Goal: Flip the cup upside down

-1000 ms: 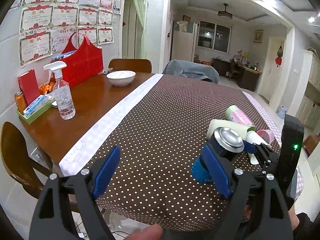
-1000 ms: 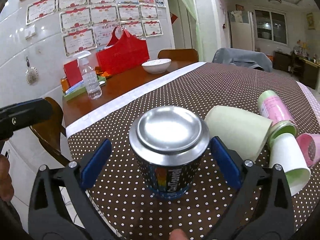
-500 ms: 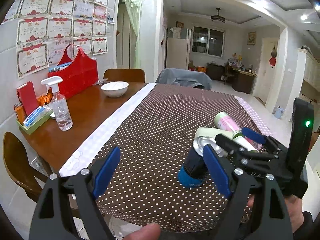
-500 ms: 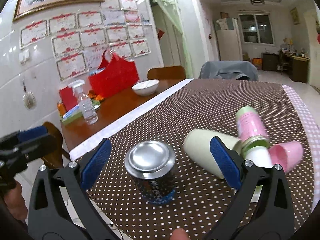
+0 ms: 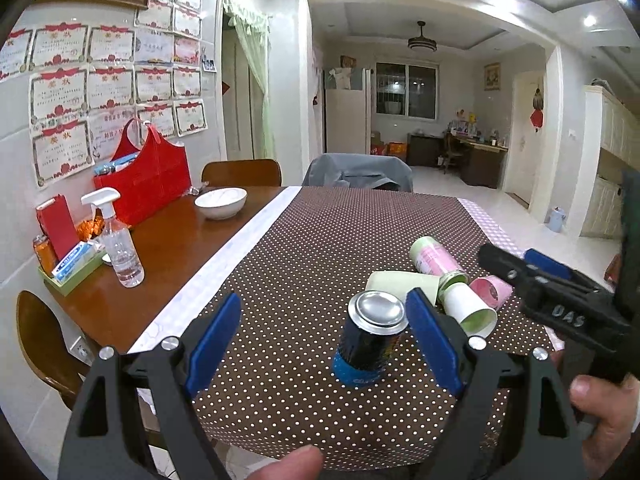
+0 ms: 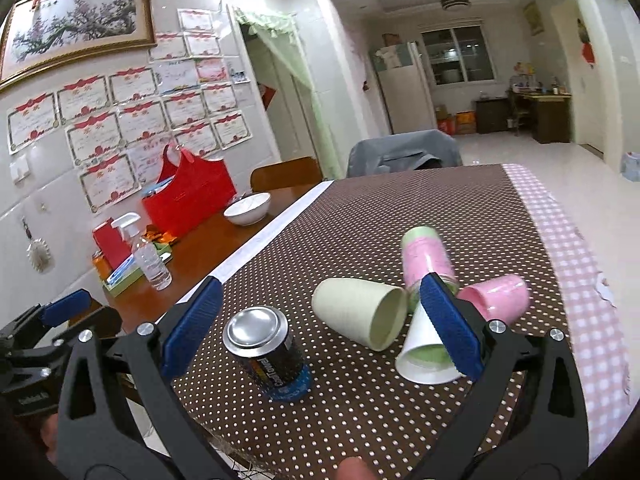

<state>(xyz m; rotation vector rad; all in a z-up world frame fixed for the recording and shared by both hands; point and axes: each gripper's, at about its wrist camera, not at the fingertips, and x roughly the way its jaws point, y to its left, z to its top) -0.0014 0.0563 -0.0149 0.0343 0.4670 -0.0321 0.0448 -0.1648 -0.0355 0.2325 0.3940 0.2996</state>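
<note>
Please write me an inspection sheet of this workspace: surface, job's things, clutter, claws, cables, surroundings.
Surface: wooden table, dotted brown cloth over its right part.
Job's things: dark cup stands mouth down, metal base up; four more cups lie on their sides beside it.
Clutter: spray bottle, white bowl, red bag, tray of small items.
Claws: left claw open, holding nothing; right claw open, holding nothing.
Cables: nothing seen.
Surroundings: certificates on wall, chairs, living room behind.
</note>
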